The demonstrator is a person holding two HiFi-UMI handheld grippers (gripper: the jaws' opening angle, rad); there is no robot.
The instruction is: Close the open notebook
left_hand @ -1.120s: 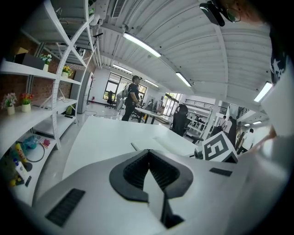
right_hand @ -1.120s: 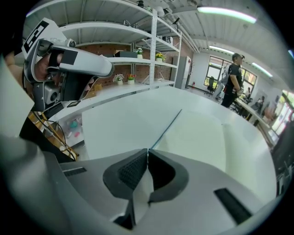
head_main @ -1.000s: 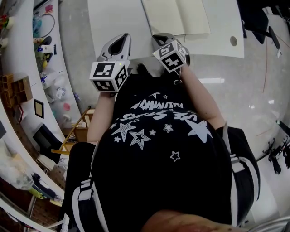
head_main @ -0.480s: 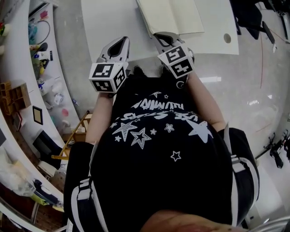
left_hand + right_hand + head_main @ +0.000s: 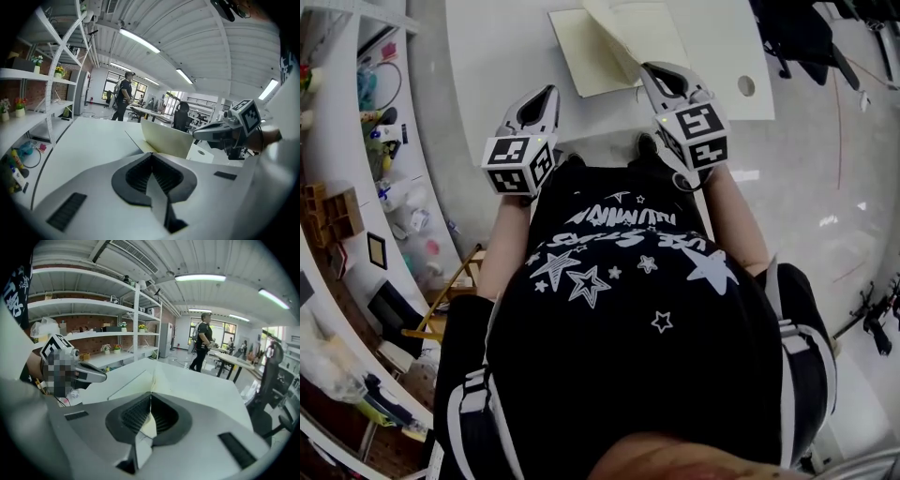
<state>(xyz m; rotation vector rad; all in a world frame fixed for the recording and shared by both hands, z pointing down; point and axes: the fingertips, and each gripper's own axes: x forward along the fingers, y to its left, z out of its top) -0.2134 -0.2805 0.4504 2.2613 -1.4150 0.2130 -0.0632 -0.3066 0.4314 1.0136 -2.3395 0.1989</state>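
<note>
The cream notebook (image 5: 586, 66) lies on the white table (image 5: 502, 56). Its left half is flat; the other leaf (image 5: 639, 30) is raised off the table. My right gripper (image 5: 649, 67) is shut on that leaf's near edge. In the right gripper view the leaf (image 5: 149, 423) runs edge-on between the pads (image 5: 161, 414). My left gripper (image 5: 551, 91) hovers by the table's near edge, left of the notebook, shut with nothing in it. In the left gripper view the leaf (image 5: 166, 138) stands upright beyond the left gripper (image 5: 151, 154), with the right gripper (image 5: 220, 133) beside it.
White shelves (image 5: 356, 141) with small items curve along the left. The table has a round cable hole (image 5: 745, 85) at its right. A person (image 5: 202, 345) stands far off by other desks, and a black office chair (image 5: 276, 380) is at the right.
My right gripper has risen and drawn back, lifting the notebook leaf from flat to upright. The left gripper has shifted a little along the table edge.
</note>
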